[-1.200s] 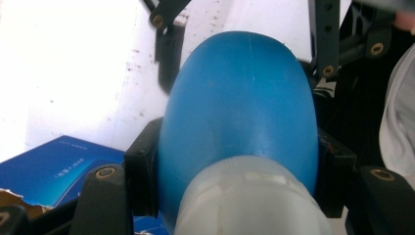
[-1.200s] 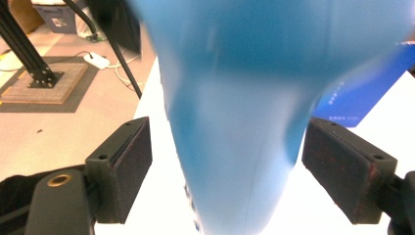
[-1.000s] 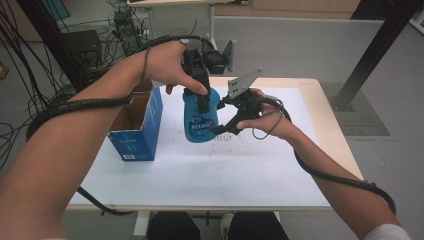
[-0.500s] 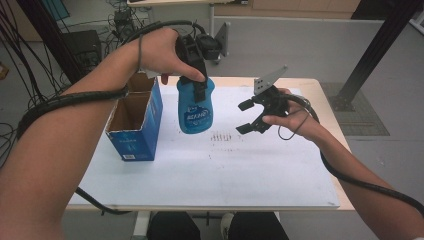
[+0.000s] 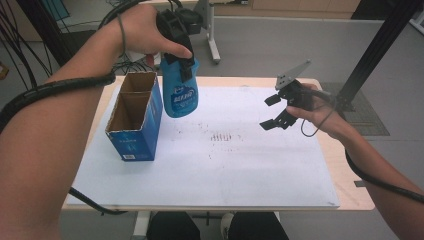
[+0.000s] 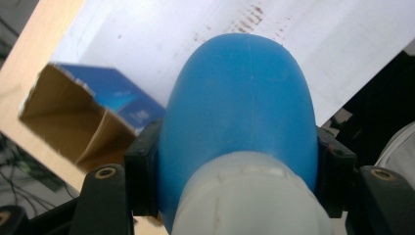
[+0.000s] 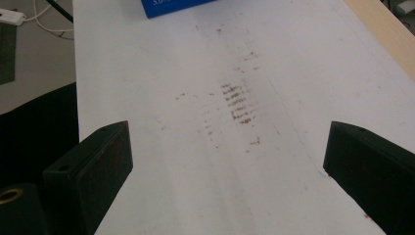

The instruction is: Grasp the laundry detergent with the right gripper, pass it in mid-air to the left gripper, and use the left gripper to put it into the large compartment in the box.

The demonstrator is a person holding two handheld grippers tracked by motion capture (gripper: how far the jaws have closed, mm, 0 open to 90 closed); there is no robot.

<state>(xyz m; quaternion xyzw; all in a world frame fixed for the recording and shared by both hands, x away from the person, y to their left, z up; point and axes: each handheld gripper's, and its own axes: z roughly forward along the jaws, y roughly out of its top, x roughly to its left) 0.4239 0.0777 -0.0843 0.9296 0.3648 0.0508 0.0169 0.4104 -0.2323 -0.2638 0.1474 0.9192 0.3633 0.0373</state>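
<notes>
Blue and rounded, with a white label and pale cap, the bottle (image 5: 179, 92) is hanging above the table (image 5: 345, 172) beside the box (image 5: 135, 120), clamped in the left gripper (image 5: 176, 36). It is now higher than before; the right gripper (image 5: 274, 111), emptied, has been opening wide and is now farther away.

My left gripper (image 5: 179, 37) is hiding the blue plastic bottle's (image 5: 180, 95) neck, and the bottle's printed label is staying too small for reading.

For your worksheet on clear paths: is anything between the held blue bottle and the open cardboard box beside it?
Nothing visible. The blue bottle, clamped in the left gripper, hangs by the box; its two compartments look empty.
</notes>
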